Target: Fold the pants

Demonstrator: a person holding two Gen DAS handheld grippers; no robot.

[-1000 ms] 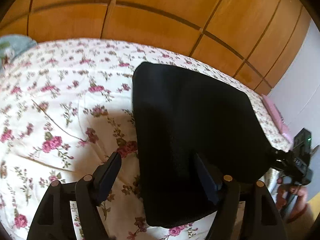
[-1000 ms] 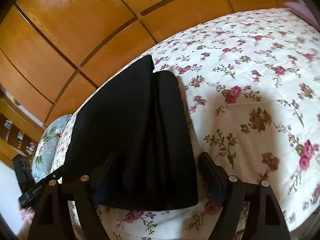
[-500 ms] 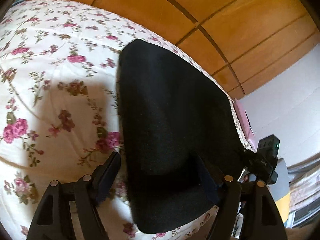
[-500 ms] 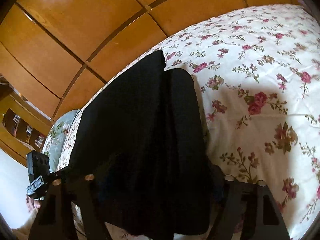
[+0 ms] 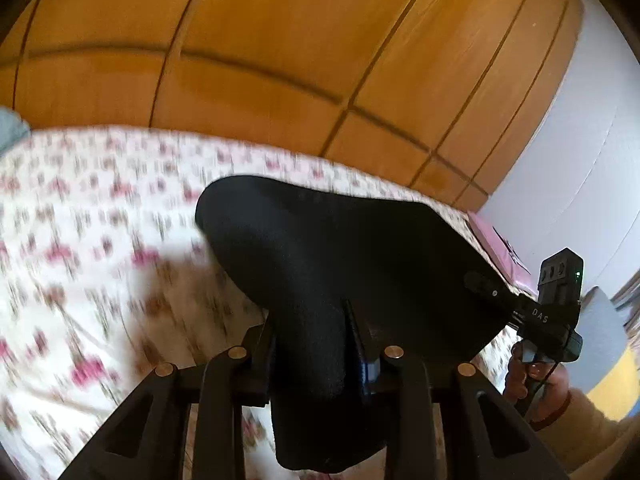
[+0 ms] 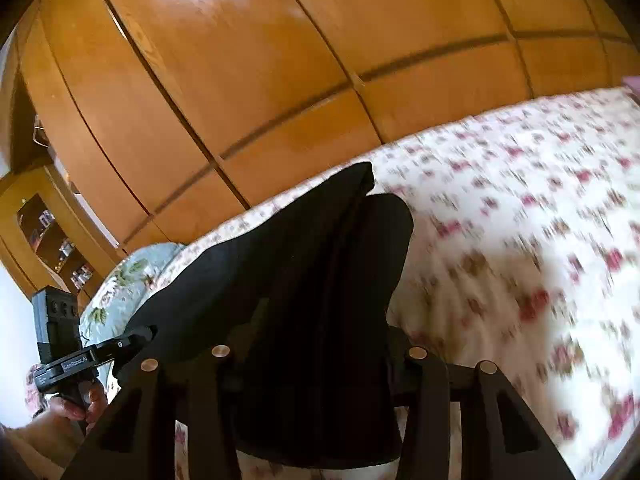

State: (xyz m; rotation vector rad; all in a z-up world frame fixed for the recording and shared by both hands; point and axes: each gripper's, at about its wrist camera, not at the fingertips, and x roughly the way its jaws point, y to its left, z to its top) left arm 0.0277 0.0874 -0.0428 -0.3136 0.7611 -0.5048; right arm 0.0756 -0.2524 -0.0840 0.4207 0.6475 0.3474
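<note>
The black pants (image 5: 344,264) were held raised above the floral bedspread (image 5: 80,264), near edge clamped by left gripper (image 5: 310,354) and right gripper (image 6: 316,360); level, even carrying was judged advisable.

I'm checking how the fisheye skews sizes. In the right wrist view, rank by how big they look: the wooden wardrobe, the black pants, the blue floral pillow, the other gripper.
1. wooden wardrobe
2. black pants, swollen by nearness to the lens
3. blue floral pillow
4. left gripper; partly hidden, so close to the pillow.
</note>
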